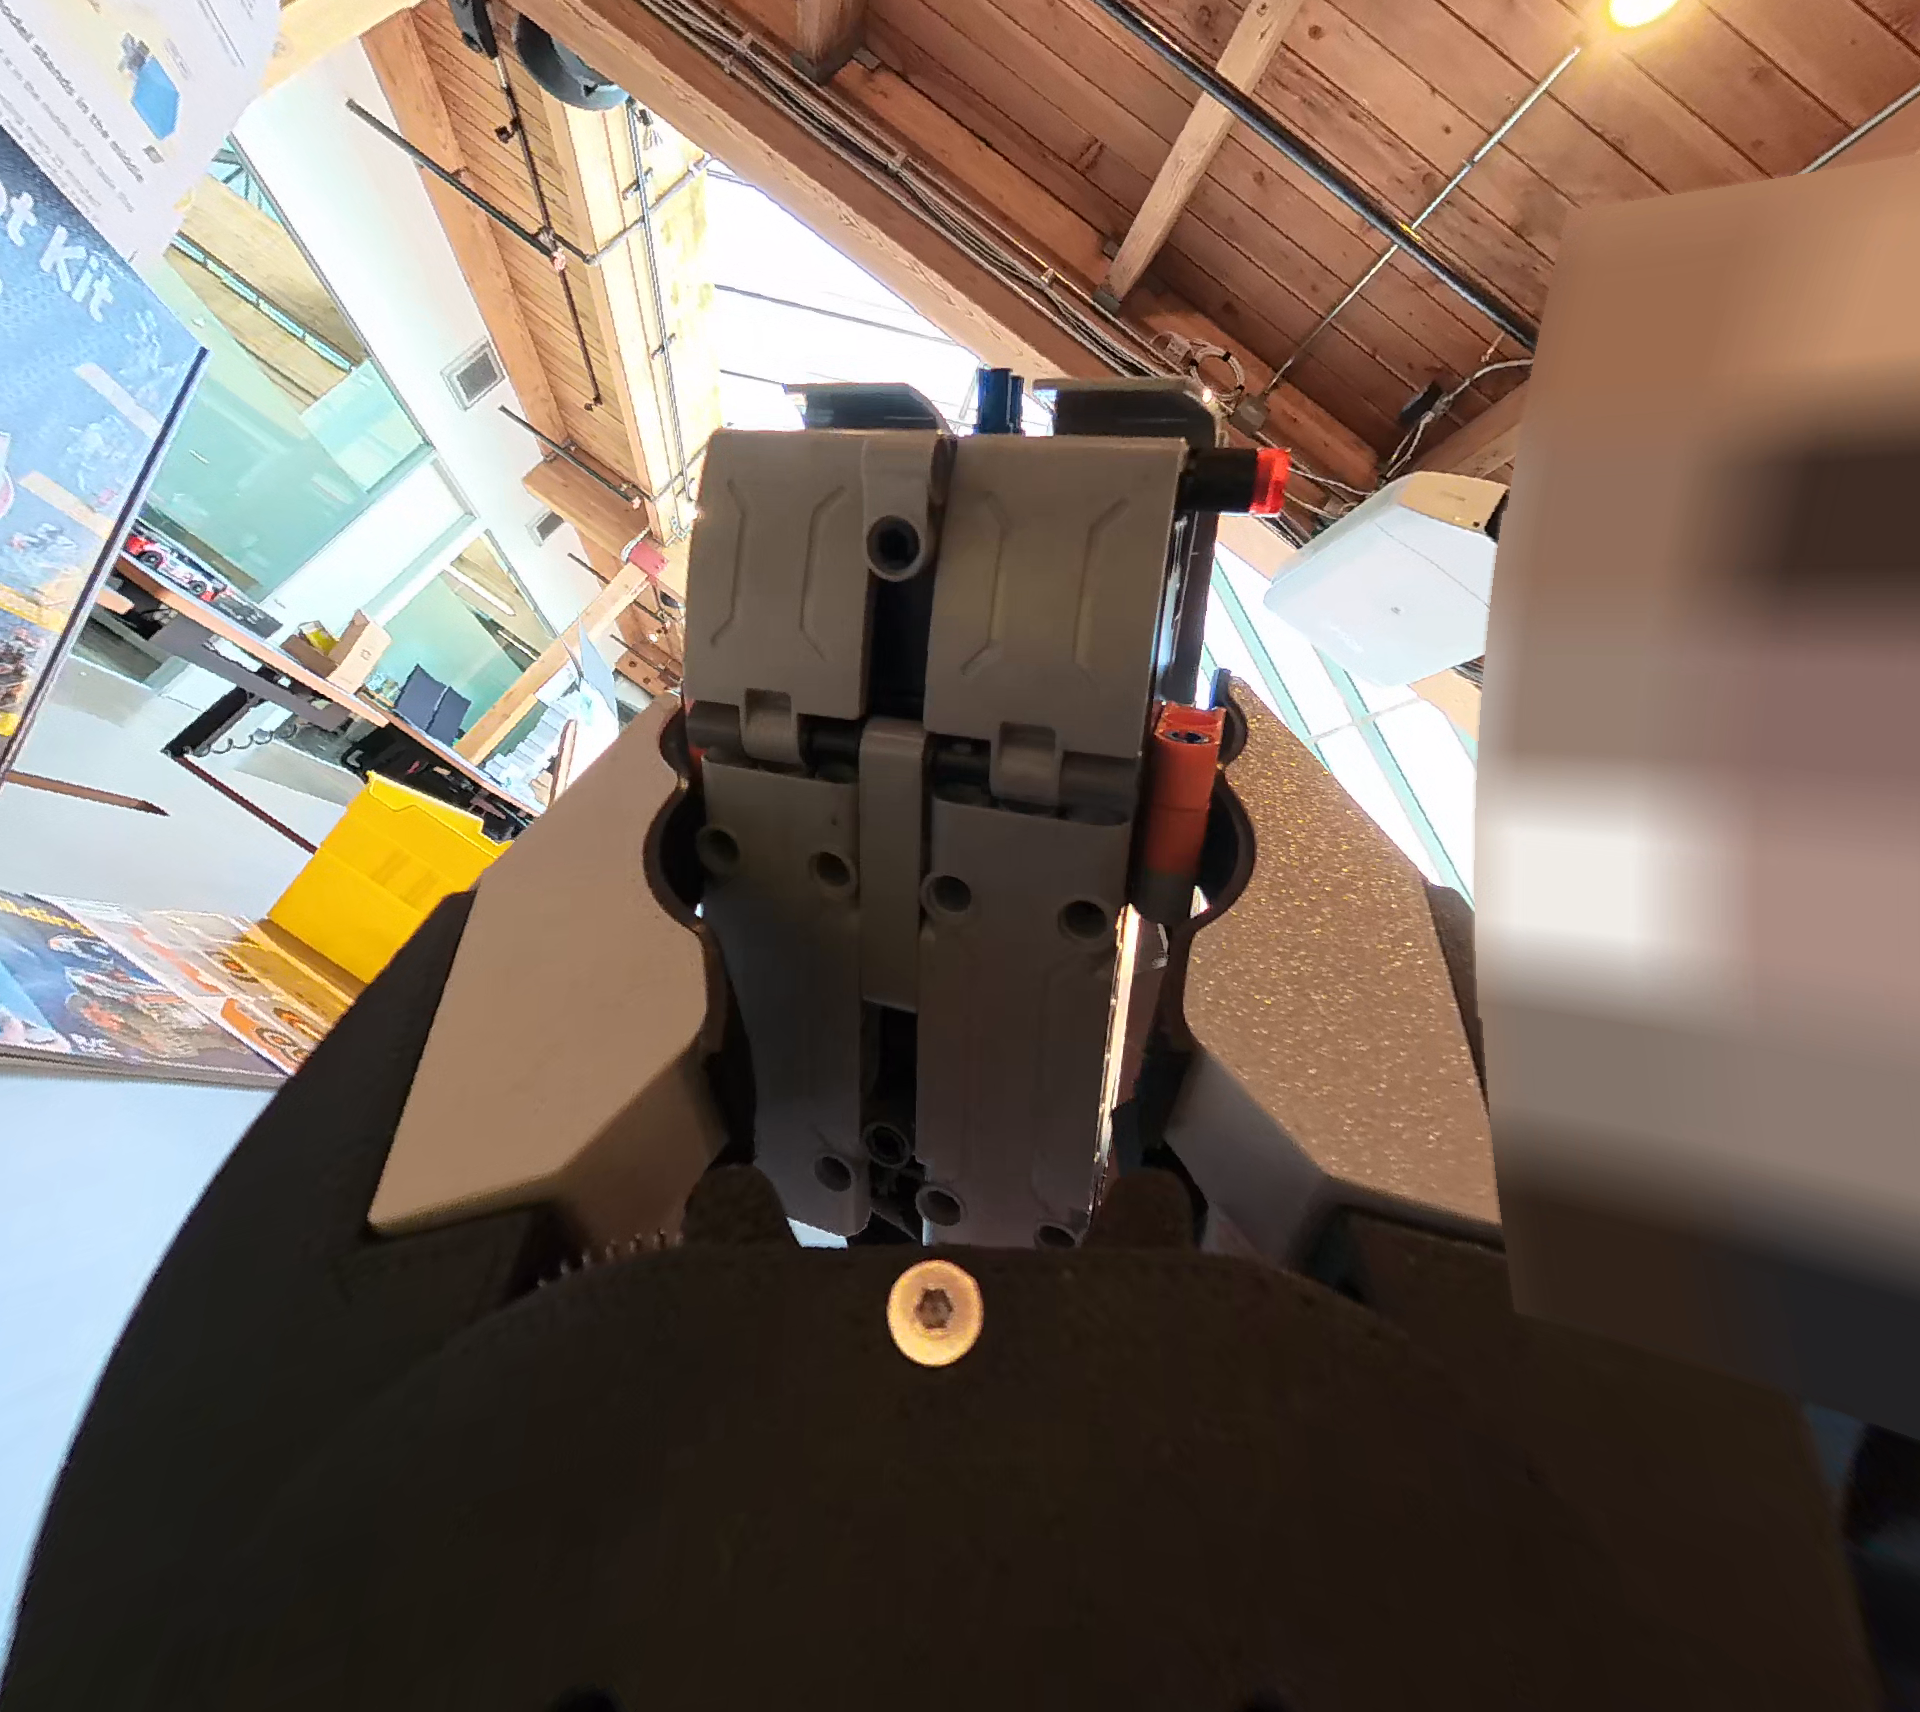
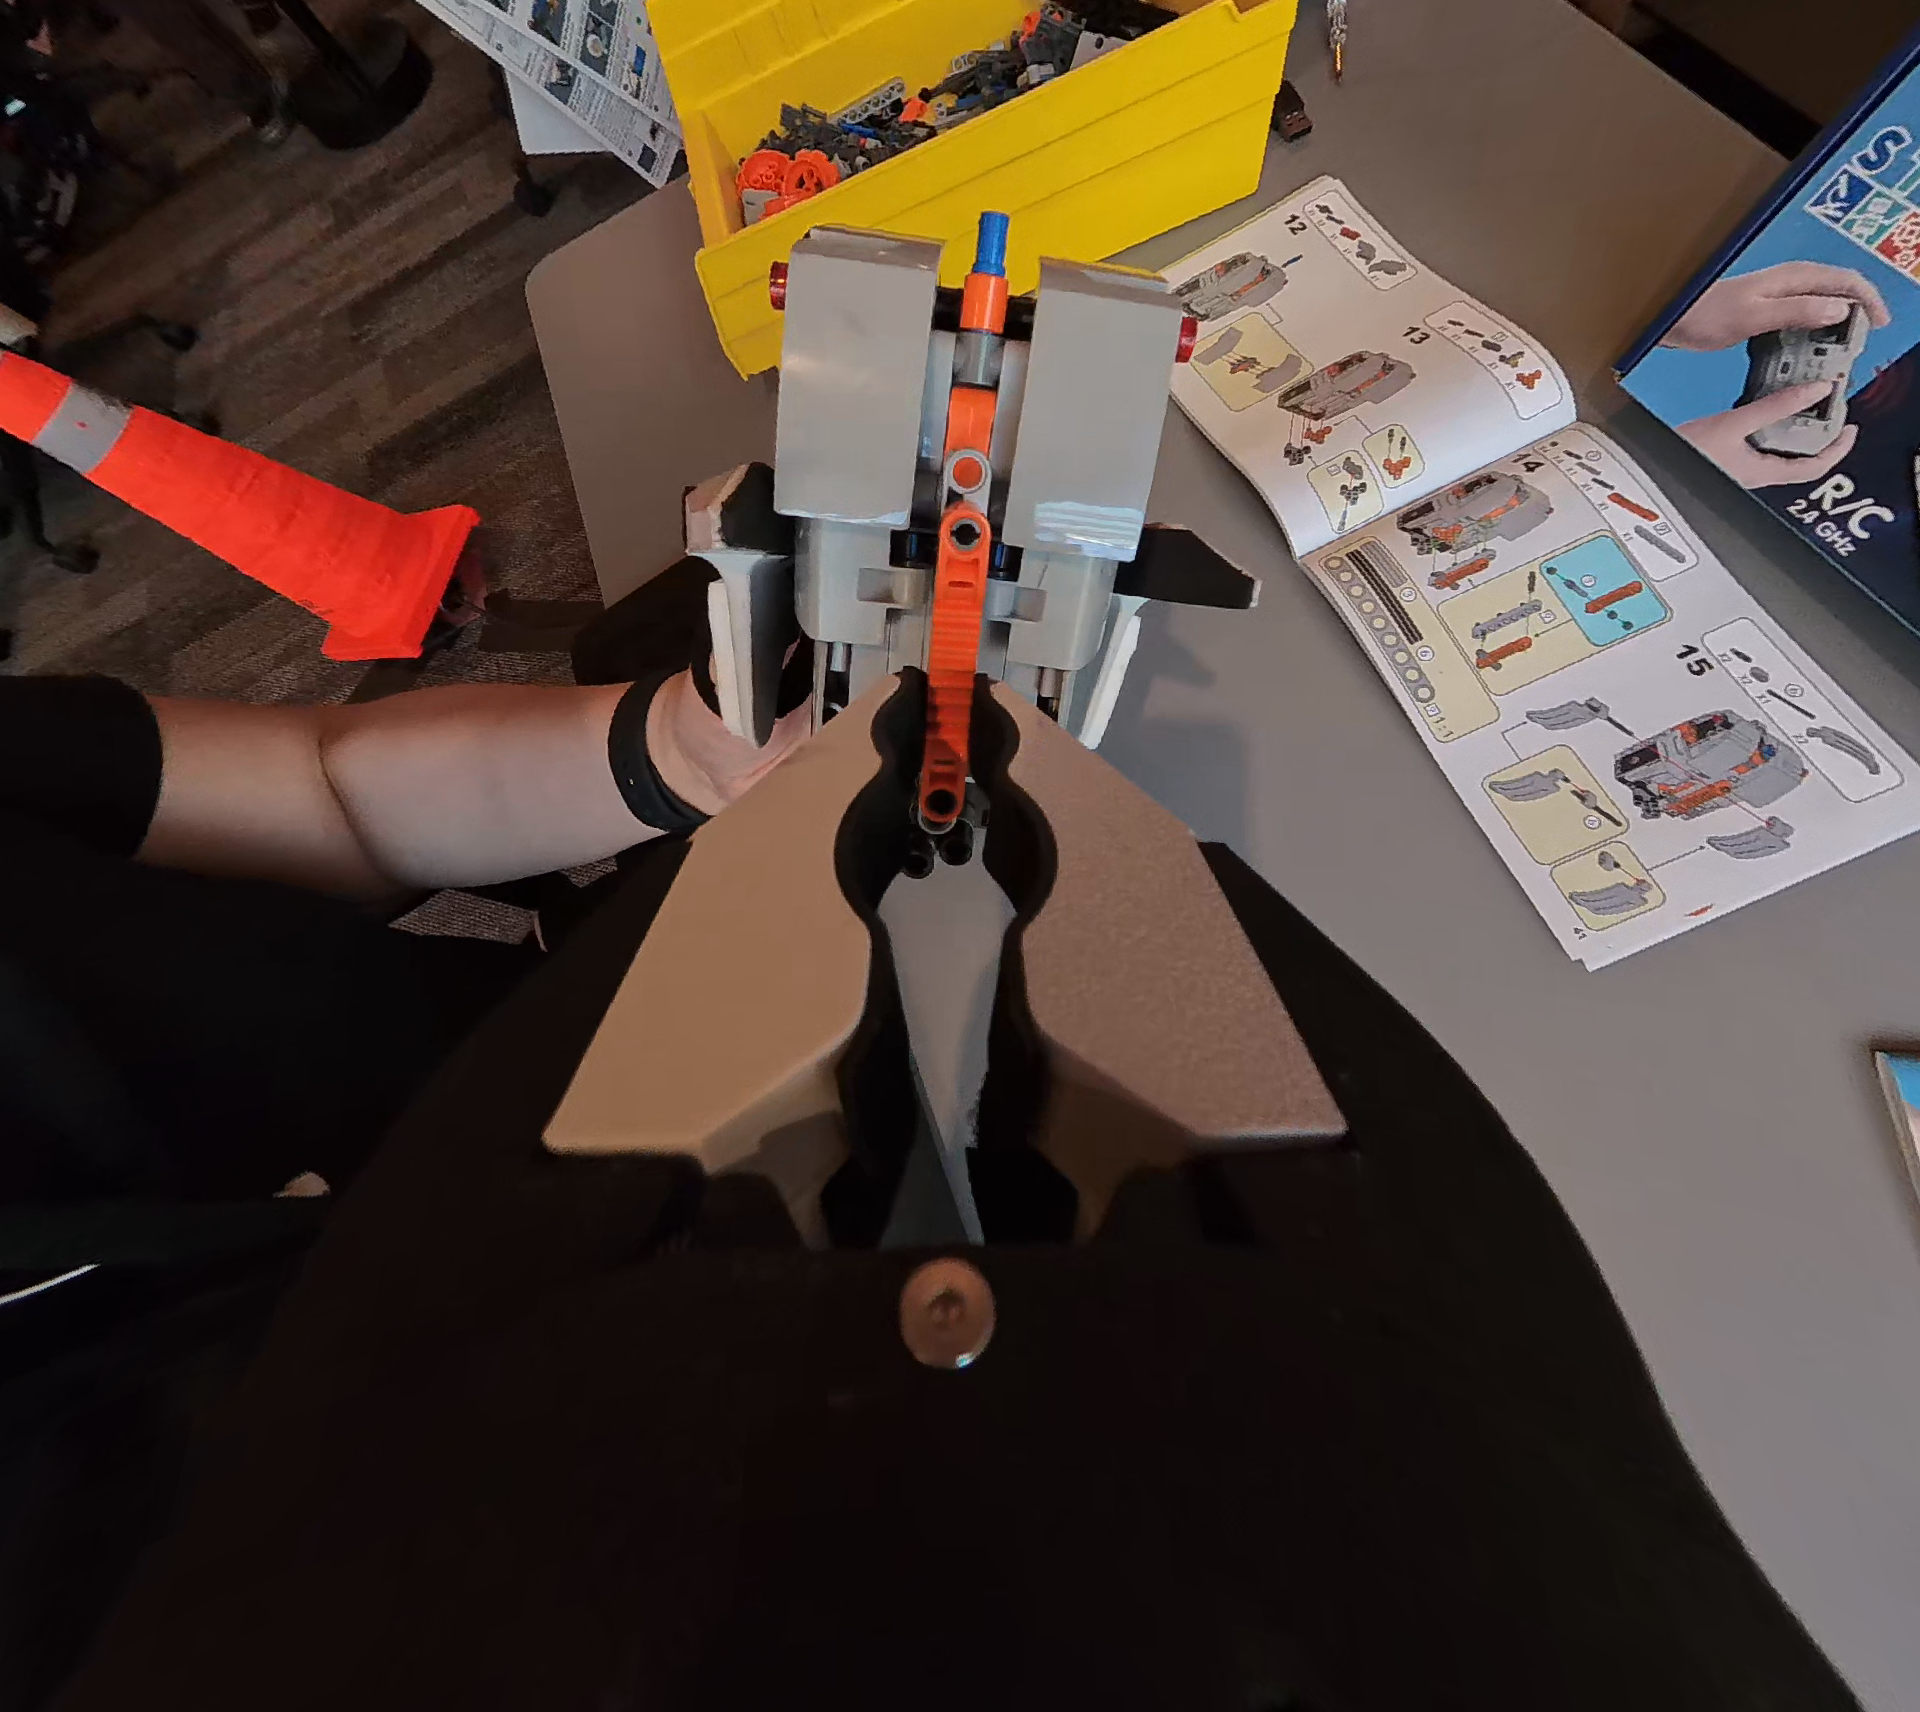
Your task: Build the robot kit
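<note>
I see a grey brick-built model clamped between my left gripper's two pads, its hinged grey panels facing the camera, with an orange pin and a red-tipped black peg on its right side. From the right wrist view the same model is held up above the grey table, two grey flaps at its top and a blue-tipped axle between them. My right gripper pinches the lower end of its orange beam.

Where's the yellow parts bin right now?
In the right wrist view the yellow bin sits at top centre on the grey table, just beyond the grey brick model, with the open instruction booklet to its right.
</note>
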Motion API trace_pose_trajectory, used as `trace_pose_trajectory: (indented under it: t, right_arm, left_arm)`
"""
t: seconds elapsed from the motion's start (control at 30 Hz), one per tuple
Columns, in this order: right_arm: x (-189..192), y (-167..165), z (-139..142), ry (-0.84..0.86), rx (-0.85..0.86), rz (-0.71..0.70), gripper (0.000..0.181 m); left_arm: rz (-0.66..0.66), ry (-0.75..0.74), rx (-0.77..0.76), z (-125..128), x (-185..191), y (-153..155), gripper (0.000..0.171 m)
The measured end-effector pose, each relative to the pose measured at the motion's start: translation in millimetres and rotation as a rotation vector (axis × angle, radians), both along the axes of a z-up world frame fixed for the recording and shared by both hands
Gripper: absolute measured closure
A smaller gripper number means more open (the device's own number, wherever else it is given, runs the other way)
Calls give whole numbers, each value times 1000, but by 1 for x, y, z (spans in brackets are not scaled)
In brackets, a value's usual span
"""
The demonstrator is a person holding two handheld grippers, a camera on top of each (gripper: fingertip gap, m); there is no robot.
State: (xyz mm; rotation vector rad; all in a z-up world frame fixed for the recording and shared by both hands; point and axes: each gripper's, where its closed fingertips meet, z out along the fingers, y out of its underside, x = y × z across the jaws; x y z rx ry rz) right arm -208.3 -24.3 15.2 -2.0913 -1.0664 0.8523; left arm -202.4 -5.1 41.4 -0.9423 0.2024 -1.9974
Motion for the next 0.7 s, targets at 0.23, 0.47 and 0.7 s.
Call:
trace_pose_trajectory:
  t: [0.23,0.47,0.7]
  right_arm:
    - [-2,3,-1,14,47,-30,176]
    - [-3,6,-2,15,104,-69,175]
    - [-8,2,-1,122,-1,-23,176]
  left_arm:
    - [31,11,-1,-1,-2,2,77]
    - [60,21,-10,-3,-3,6,78]
    - [27,-30,-14,1,-9,4,77]
